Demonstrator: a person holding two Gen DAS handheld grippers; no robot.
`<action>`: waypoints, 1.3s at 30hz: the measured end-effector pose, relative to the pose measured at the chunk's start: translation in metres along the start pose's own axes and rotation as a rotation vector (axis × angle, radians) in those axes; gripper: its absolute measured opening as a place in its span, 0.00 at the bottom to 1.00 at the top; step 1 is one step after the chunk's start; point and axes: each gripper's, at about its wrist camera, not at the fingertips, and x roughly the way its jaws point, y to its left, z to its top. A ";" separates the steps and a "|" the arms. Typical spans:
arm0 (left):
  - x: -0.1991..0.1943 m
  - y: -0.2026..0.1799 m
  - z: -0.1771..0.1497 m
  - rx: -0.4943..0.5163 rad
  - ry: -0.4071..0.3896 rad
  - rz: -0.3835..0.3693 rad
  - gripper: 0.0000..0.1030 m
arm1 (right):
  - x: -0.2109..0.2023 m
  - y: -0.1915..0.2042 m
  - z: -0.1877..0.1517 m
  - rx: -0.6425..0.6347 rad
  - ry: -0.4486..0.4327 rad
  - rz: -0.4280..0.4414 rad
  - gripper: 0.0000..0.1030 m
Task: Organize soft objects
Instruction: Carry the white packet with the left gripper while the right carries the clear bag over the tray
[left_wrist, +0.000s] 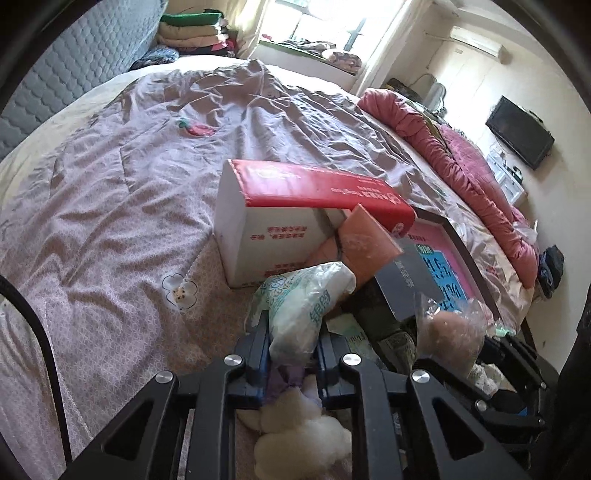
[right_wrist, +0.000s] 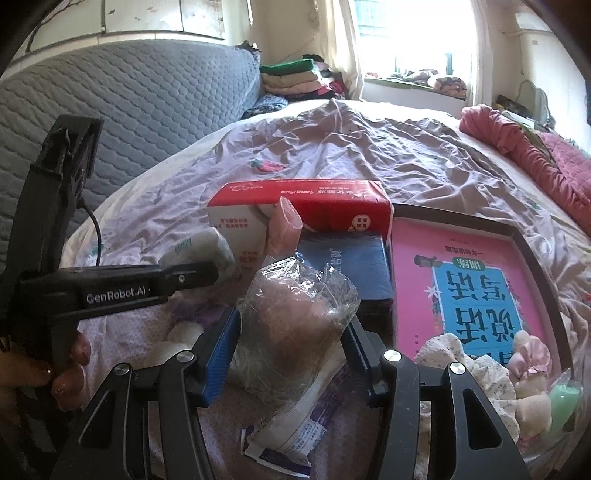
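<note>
Left gripper (left_wrist: 293, 341) clamped on a white pack (left_wrist: 303, 306) with teal print, held just above the bed. Right gripper (right_wrist: 291, 347) closed on a clear bag (right_wrist: 295, 314) with a brownish soft lump inside; pads press both sides of the bag.

Around the grippers:
- Red-and-white box (left_wrist: 280, 221) lies on the quilt just behind both held items.
- Pink sponge (right_wrist: 284, 232) leans tilted against the box front.
- Dark box (right_wrist: 347, 269) sits behind the clear bag, between the red-and-white box and the tray.
- Tray (right_wrist: 532, 254) to the right, dark rim, with a pink book (right_wrist: 461, 280) lying flat inside; its near corner holds a floral cloth (right_wrist: 458, 362) and a pink scrunchie (right_wrist: 532, 354).
- White cotton wad (left_wrist: 299, 432) lies under the left gripper.
- A flat white packet (right_wrist: 291, 432) lies under the right gripper.
- In the right wrist view, fingers (right_wrist: 74, 365) grip the left gripper's handle.

Surface: bed with a rumpled mauve quilt (left_wrist: 129, 192). Rolled red duvet (left_wrist: 461, 158) along the far right edge. Grey padded headboard (right_wrist: 129, 96) at left, folded clothes (right_wrist: 295, 77) stacked beside it, bright window (right_wrist: 413, 33) beyond. Wall TV (left_wrist: 521, 136) at right.
</note>
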 end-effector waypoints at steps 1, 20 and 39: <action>-0.002 -0.002 -0.001 0.006 -0.006 -0.002 0.19 | -0.001 0.000 0.000 -0.001 -0.002 -0.001 0.55; -0.038 -0.030 0.001 0.053 -0.072 -0.013 0.19 | -0.042 -0.012 0.011 0.041 -0.093 -0.030 0.55; -0.057 -0.113 -0.008 0.165 -0.113 -0.059 0.19 | -0.094 -0.065 0.011 0.148 -0.184 -0.082 0.55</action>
